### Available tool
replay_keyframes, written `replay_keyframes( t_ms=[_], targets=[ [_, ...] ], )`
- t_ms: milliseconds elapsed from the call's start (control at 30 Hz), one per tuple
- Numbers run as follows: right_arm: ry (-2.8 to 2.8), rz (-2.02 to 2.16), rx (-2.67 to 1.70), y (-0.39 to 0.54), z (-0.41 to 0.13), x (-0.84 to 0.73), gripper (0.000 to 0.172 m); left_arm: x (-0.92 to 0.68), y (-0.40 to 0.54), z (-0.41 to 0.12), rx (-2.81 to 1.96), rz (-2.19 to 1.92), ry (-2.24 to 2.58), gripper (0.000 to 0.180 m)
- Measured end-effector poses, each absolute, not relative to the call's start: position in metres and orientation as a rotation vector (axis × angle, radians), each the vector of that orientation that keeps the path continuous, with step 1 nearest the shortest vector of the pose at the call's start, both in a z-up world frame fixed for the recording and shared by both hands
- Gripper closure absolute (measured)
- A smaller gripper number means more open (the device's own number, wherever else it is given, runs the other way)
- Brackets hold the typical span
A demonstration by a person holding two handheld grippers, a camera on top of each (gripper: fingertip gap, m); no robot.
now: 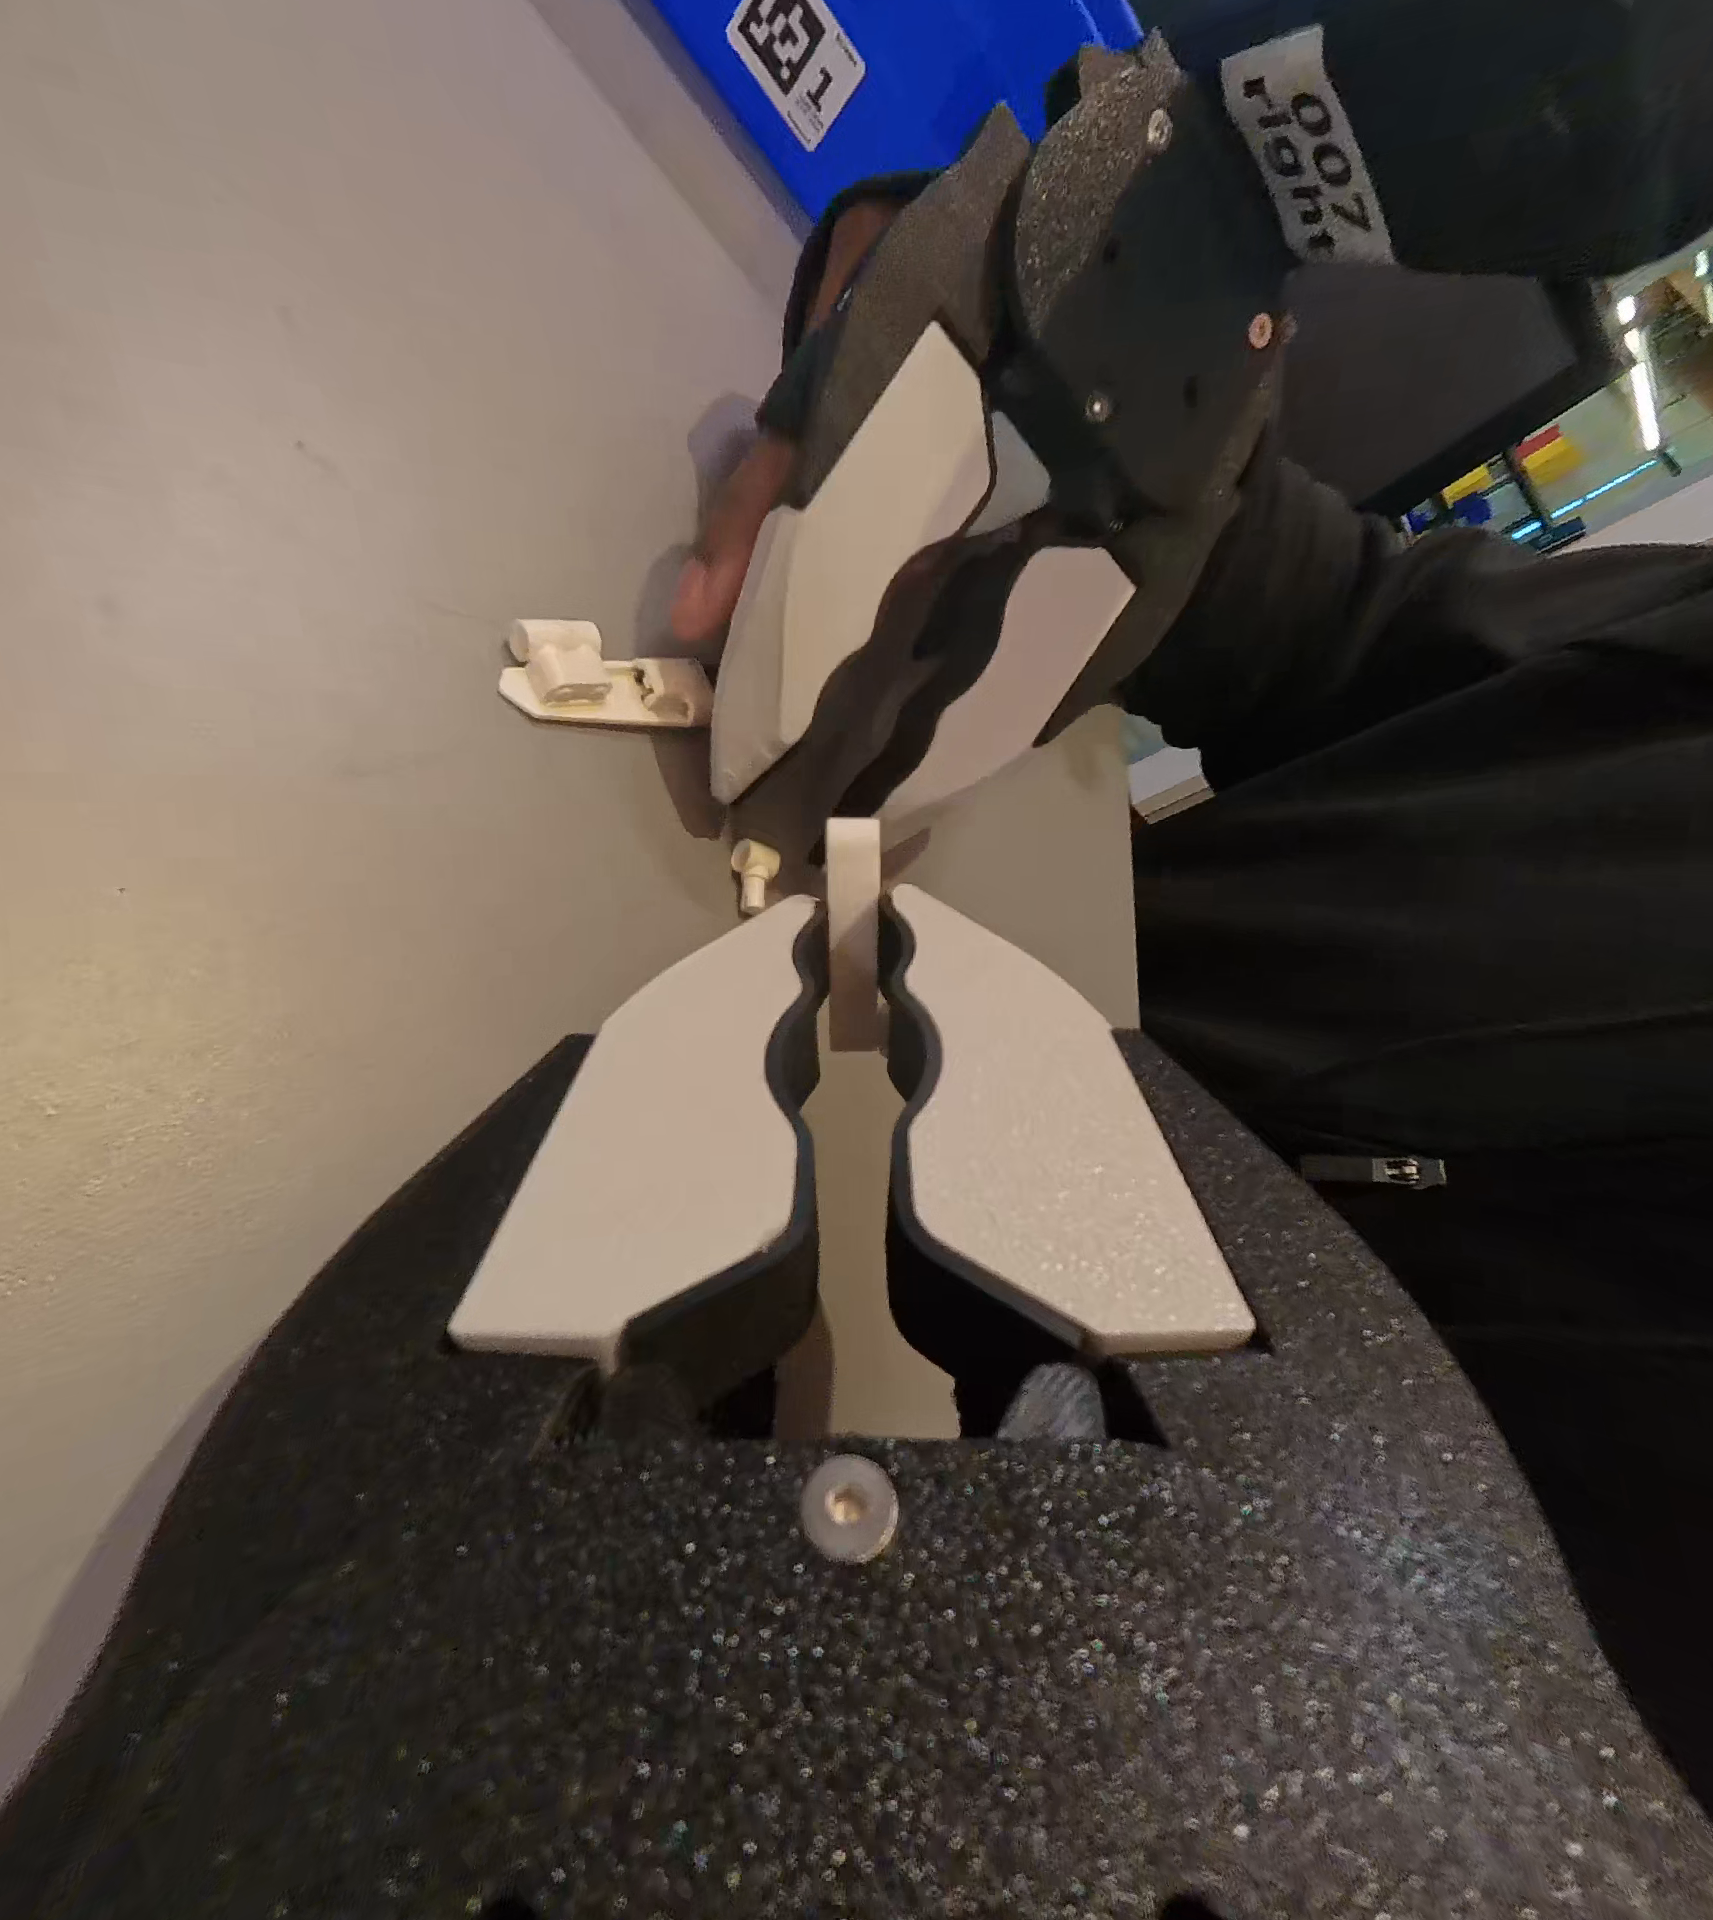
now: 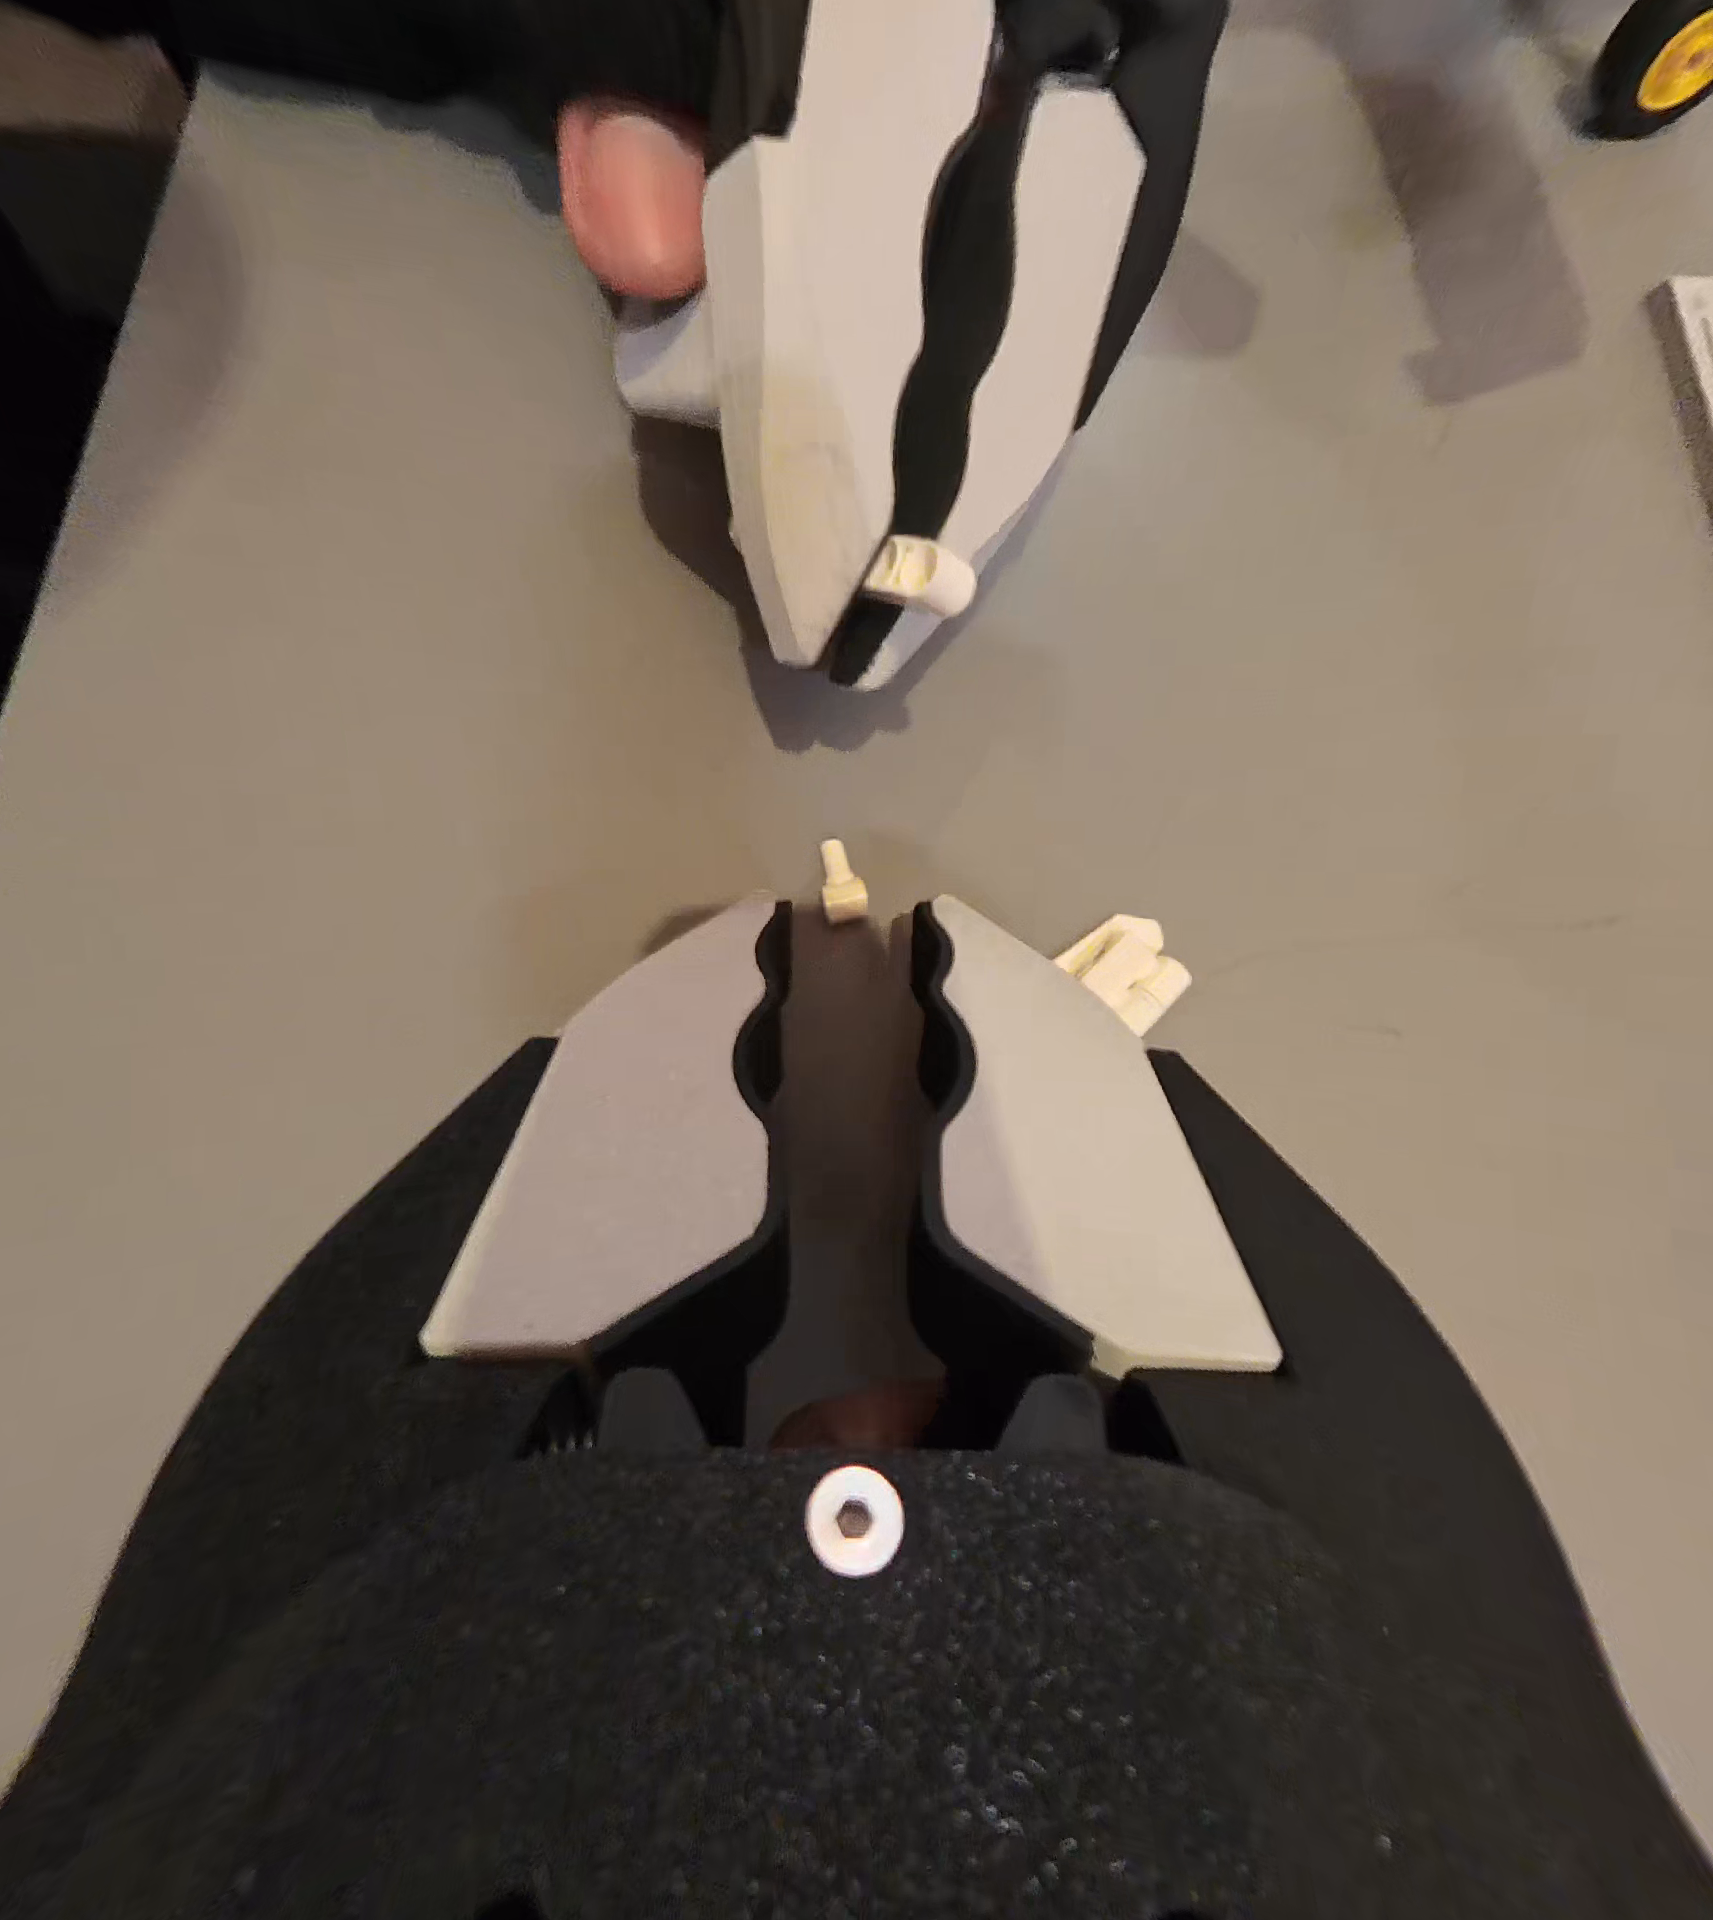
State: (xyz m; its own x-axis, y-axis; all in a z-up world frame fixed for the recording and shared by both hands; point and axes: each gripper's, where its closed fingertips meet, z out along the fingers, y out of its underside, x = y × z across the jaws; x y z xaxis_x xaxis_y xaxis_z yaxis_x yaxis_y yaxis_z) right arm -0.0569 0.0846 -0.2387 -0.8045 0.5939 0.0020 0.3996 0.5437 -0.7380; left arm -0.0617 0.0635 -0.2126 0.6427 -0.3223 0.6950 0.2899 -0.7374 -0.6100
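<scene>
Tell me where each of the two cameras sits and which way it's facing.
Left wrist view: sits on the left gripper, looking along its fingers, which are shut on a cream part, toward the right gripper; a person's dark clothing shows beside it.
Right wrist view: sits on the open right gripper, looking across the grey table at a small cream peg; the left gripper and a fingertip face it.
Shared: both grippers, the peg and the cream assembly.

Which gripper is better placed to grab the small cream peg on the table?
Right, probably. The right gripper is open and the peg lies on the table just ahead of its fingertips. The left gripper is shut on a cream part.
</scene>
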Motion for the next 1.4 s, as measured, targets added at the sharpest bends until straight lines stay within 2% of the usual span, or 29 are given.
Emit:
replay_keyframes(
  t_ms=[233, 300, 533, 767, 1400],
  targets=[
    [-2.553, 1.02, -0.794, 0.08, -0.247, -0.06, 0.15, -0.066, 0.063, -0.215, -2.153, -1.05, 0.018, 0.172],
    [-2.559, 1.021, -0.808, 0.078, -0.247, -0.06, 0.159, -0.067, 0.064, -0.216, -2.16, -1.03, 0.018, 0.172],
    [-2.406, 0.87, -0.868, 0.087, -0.244, -0.075, 0.164, -0.078, 0.069, -0.219, -2.174, -0.947, -0.061, 0.172],
    [-2.107, 0.835, -0.974, 0.088, -0.194, -0.096, 0.164, -0.086, 0.082, -0.224, -2.202, -0.736, -0.159, 0.172],
    [-2.045, 0.601, -1.094, 0.085, -0.208, -0.103, 0.164, -0.101, 0.087, -0.232, -2.314, -0.038, 0.004, 0.172]
  ],
)
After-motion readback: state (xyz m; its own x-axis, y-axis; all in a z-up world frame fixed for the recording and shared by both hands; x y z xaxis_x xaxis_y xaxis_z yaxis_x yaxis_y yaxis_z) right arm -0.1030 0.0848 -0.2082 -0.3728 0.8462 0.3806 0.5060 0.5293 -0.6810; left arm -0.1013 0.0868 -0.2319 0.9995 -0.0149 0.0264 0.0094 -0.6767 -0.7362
